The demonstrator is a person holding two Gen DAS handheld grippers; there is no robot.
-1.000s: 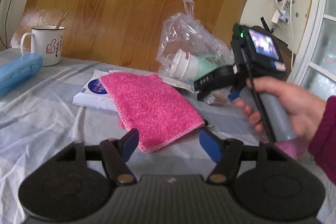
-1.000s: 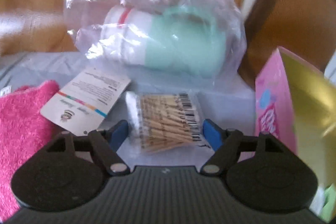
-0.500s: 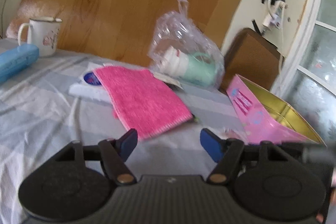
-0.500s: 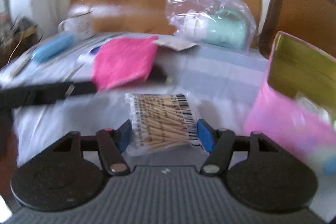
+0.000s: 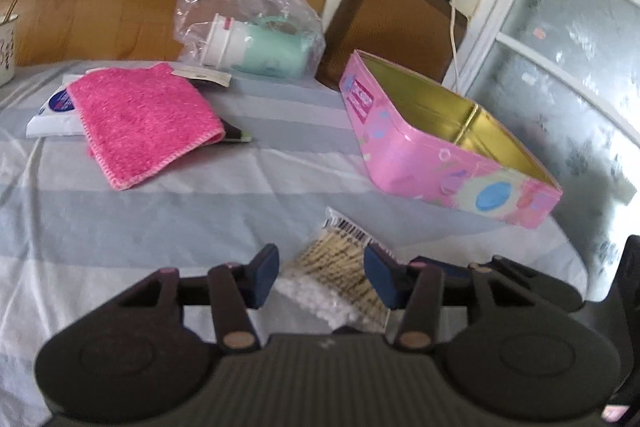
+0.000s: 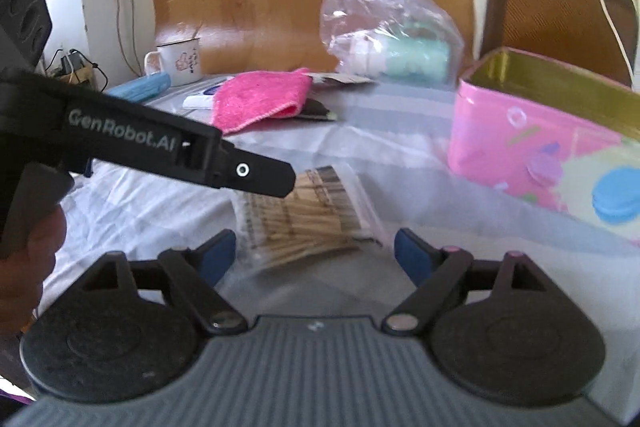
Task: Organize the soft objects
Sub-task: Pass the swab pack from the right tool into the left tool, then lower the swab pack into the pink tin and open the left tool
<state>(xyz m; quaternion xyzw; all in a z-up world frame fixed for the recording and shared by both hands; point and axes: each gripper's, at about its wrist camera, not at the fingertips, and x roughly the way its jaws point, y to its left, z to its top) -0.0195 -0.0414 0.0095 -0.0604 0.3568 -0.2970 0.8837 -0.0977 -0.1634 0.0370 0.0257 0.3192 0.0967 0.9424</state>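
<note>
I had dragged the swabs (image 5: 340, 279) nearer; my right fingers (image 6: 316, 255) were opening off them, left fingers (image 5: 322, 275) closing around (not yet pinching), tin (image 5: 448, 163) at two o'clock.

The pink cloth (image 5: 140, 119) looked rough and fluffy, left of the pink tin (image 5: 444, 163), whose inside shone glossy gold metal. Behind it a clear plastic bag (image 5: 240, 7) was crinkled and shiny; the tablecloth (image 5: 160, 219) beneath was matt woven fabric

Bare cloth (image 5: 168, 219) centre, pink tin (image 5: 452, 163) blocking right, towel (image 5: 144, 119) left
</note>
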